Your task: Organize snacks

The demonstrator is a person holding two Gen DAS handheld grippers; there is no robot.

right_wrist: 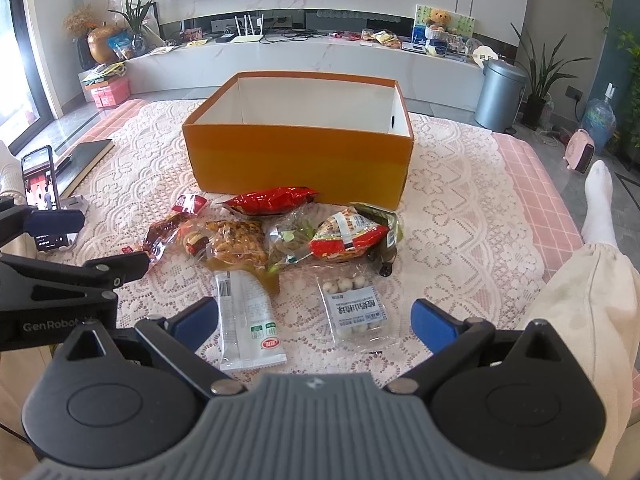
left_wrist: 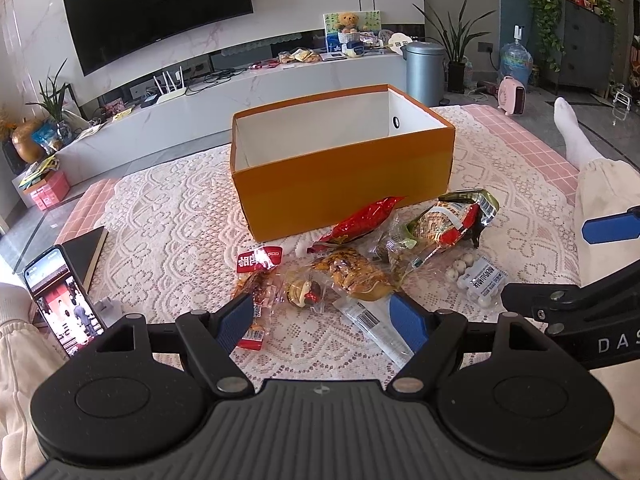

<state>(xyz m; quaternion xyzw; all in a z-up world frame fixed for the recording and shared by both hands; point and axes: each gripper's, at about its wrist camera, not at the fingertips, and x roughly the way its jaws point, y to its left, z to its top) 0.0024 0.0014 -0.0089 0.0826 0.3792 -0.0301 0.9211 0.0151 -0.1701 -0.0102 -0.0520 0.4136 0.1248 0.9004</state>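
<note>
Left gripper: your left gripper (left_wrist: pixel 322 322) hangs low over the near edge of the snack pile with its blue pads spread apart, grasping nothing.
Right gripper: your right gripper (right_wrist: pixel 314 322) is likewise released, jaws wide, and hovers over the two nearest packets.
Box: the orange box (right_wrist: pixel 298 160) sits open on the lace cloth (right_wrist: pixel 460 208) just behind the snacks; what shows of its white inside holds nothing.
Snacks: all of them lie outside the box, heaped in front of its near wall.
Red bag: the shiny red bag (right_wrist: pixel 270 200) lies closest to the box, just beside its front wall.
Middle of the pile: a clear packet of golden-brown snack (right_wrist: pixel 236 244) overlaps its neighbours, with a red-and-green packet (right_wrist: pixel 348 236) to its right.
Nearest you: a long white-labelled wrapper (right_wrist: pixel 248 328) and a clear pack of white balls (right_wrist: pixel 354 308) lie side by side.
Left edge: a small dark-red packet (right_wrist: pixel 160 236) lies at the left end of the pile.
Phone: a phone (left_wrist: pixel 64 300) stands propped at your left with its screen lit.
Your legs: a pale trouser leg and white sock (right_wrist: pixel 598 204) rest along the right side.
</note>
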